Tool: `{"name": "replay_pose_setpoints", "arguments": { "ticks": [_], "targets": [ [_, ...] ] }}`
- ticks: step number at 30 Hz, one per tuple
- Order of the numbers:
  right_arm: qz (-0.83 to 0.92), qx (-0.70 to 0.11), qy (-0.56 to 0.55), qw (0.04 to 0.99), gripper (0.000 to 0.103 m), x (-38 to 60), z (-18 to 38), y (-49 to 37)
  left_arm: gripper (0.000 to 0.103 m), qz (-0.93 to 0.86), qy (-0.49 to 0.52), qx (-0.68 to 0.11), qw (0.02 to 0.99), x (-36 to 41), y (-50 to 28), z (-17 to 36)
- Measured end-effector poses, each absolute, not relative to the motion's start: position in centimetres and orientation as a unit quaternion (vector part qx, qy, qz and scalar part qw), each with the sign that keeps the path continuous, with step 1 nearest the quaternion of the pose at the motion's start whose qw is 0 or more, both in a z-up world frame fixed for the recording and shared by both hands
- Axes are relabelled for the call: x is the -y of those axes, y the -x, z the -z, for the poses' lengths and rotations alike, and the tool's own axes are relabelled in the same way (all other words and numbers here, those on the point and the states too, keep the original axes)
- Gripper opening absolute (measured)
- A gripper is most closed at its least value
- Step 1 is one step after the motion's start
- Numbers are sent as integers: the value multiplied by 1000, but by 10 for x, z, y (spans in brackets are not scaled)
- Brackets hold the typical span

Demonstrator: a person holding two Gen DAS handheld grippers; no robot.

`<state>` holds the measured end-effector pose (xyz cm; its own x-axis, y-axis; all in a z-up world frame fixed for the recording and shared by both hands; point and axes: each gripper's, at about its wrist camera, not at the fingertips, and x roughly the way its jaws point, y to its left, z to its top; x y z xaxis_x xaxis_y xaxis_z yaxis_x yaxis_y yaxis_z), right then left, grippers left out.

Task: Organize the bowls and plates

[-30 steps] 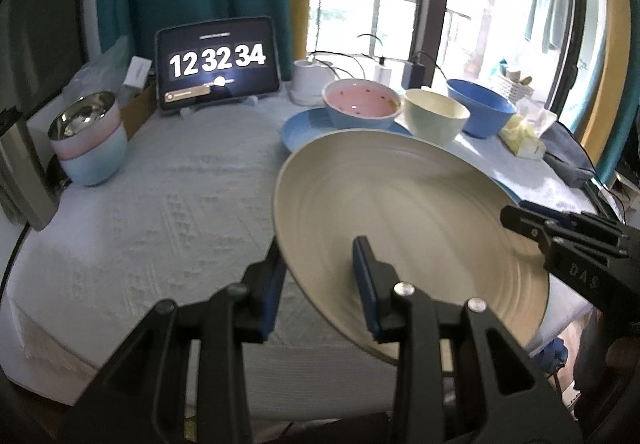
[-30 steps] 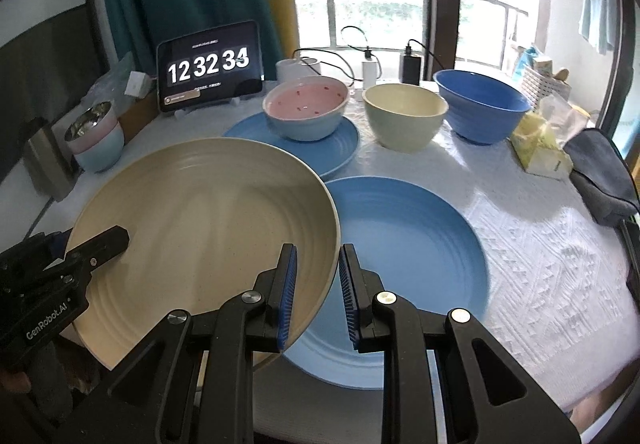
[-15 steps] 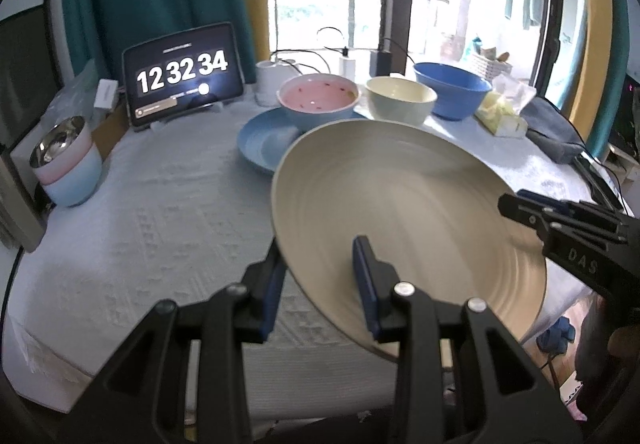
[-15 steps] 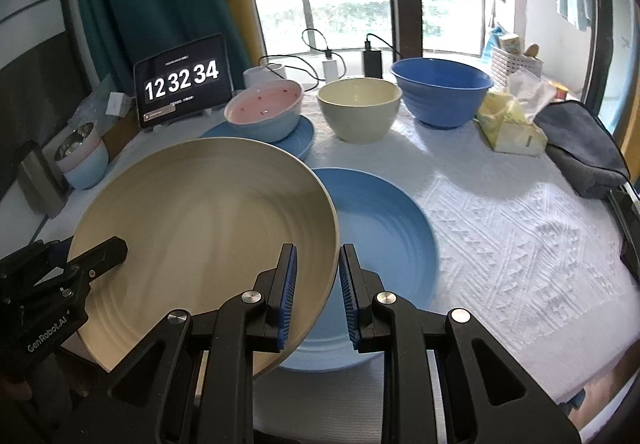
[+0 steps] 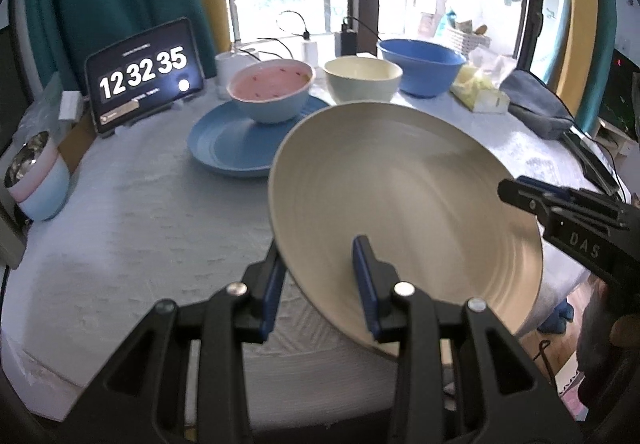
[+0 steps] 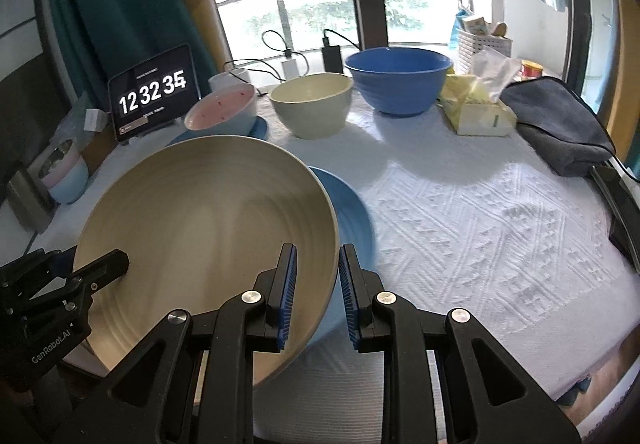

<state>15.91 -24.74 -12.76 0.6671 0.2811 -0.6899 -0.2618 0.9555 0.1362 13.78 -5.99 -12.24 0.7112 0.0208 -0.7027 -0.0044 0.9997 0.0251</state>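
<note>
A large beige plate (image 5: 404, 204) (image 6: 208, 228) hangs tilted above the table, held by two opposite rims. My left gripper (image 5: 318, 284) is shut on its near-left rim, one pad inside the plate and one under it. My right gripper (image 6: 316, 296) is shut on the right rim; it also shows in the left wrist view as the black right gripper (image 5: 560, 212). A blue plate (image 6: 354, 212) lies on the cloth, partly hidden under the beige plate. Farther back, a pink-lined bowl (image 5: 272, 92) stands on a second blue plate (image 5: 224, 142), beside a cream bowl (image 5: 362, 78) and a big blue bowl (image 5: 420, 64).
A tablet clock (image 5: 144, 80) stands at the back left, with stacked small bowls (image 5: 38, 180) at the left table edge. A tissue pack (image 6: 478, 110), a grey cloth (image 6: 560, 124) and a dark flat device (image 6: 618, 212) lie along the right side. Cables and chargers sit by the window.
Both grippers have carried the beige plate to the right, so it covers more of the blue plate on the cloth. Both grips are unchanged. The clock has ticked on.
</note>
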Motion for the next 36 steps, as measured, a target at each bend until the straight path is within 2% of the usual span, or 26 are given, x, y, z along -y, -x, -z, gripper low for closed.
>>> {"name": "replay_pose_setpoints", "arguments": {
  "ticks": [13,36],
  "targets": [
    [-137,-390,-23,910,24,266,138,-171,36,1,-18,-405,914,78,-155,134],
    [-142,-402,-16,904,24,253,144,-186,37,-9,-14,-440,898,65,-177,154]
  ]
}}
